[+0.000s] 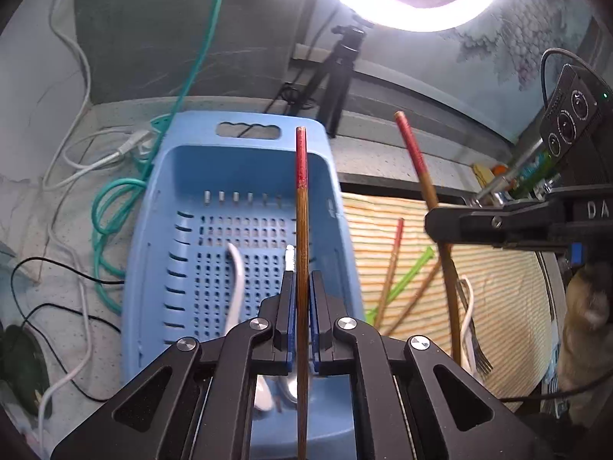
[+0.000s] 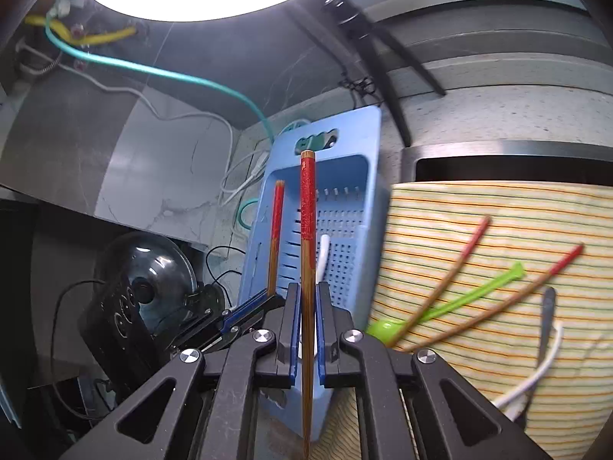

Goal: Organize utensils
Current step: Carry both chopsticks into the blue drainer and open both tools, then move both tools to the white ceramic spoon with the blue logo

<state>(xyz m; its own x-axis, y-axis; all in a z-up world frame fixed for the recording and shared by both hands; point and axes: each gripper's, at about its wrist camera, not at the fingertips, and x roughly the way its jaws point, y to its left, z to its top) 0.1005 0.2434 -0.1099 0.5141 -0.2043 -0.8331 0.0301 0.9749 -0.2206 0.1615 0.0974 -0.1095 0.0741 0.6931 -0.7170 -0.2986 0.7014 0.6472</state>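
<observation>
Chopstick (image 1: 301,230) clamped upright in my left gripper (image 1: 302,322) above the blue basket (image 1: 245,207), second chopstick (image 2: 307,253) clamped in my right gripper (image 2: 306,329) — beside the basket, remaining chopsticks (image 2: 452,276) — on the striped mat (image 2: 498,211) right of the basket.

Basket (image 1: 245,176) showing pale blue; chopstick (image 1: 302,230) showing brown with red end; cloth (image 2: 498,268) showing cream with orange-green stripes; spoon (image 2: 440,303) showing lime green.

Matt blue plastic basket (image 1: 237,230) — grainy wood chopsticks (image 1: 302,249) w/ rough red tips — striped woven cloth (image 2: 498,268).
</observation>
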